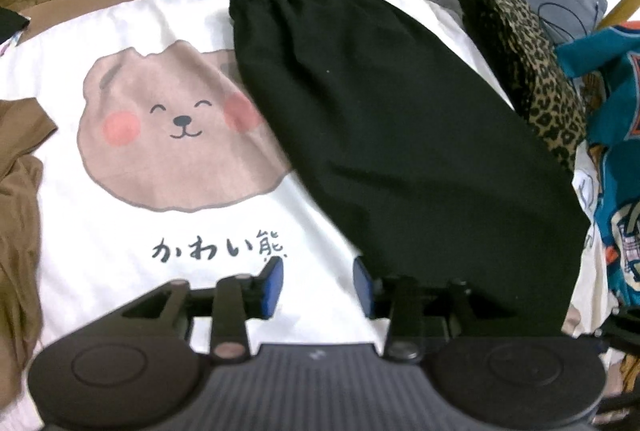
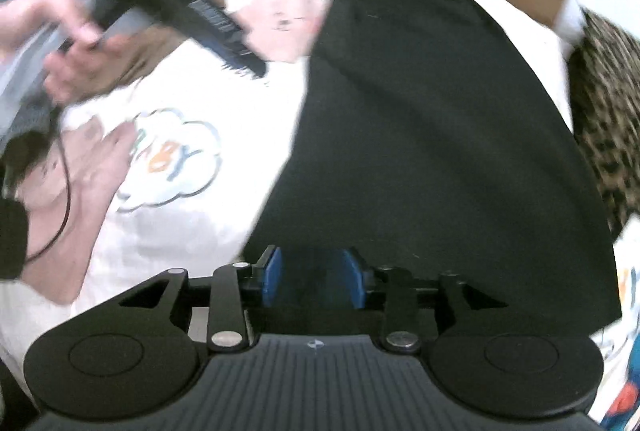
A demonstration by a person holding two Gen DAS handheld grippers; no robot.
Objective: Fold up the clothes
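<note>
- The left hand-held gripper (image 1: 318, 281) is hovering released, blue pads apart, over the white sheet (image 1: 100, 231) just beside the near edge of the black garment (image 1: 400, 151); it is gripping nothing.
- The right hand-held gripper (image 2: 314, 279) is likewise hanging with its pads spread, poised over the garment's near hem, with no cloth visibly pinched between them.
- The black garment is lying lengthwise on the sheet, elastic waistband at the far end, looking already halved along its length and partly covering the printed bear (image 1: 180, 131).
- A leopard-print cloth (image 1: 540, 83), a teal garment (image 1: 616, 111) and a brown garment (image 1: 16, 211) are waiting at the sides, seemingly unfolded.
- Judging by this, the fold is only partly done: a crosswise fold, hem toward waistband, is probably remaining, then the other clothes.
</note>
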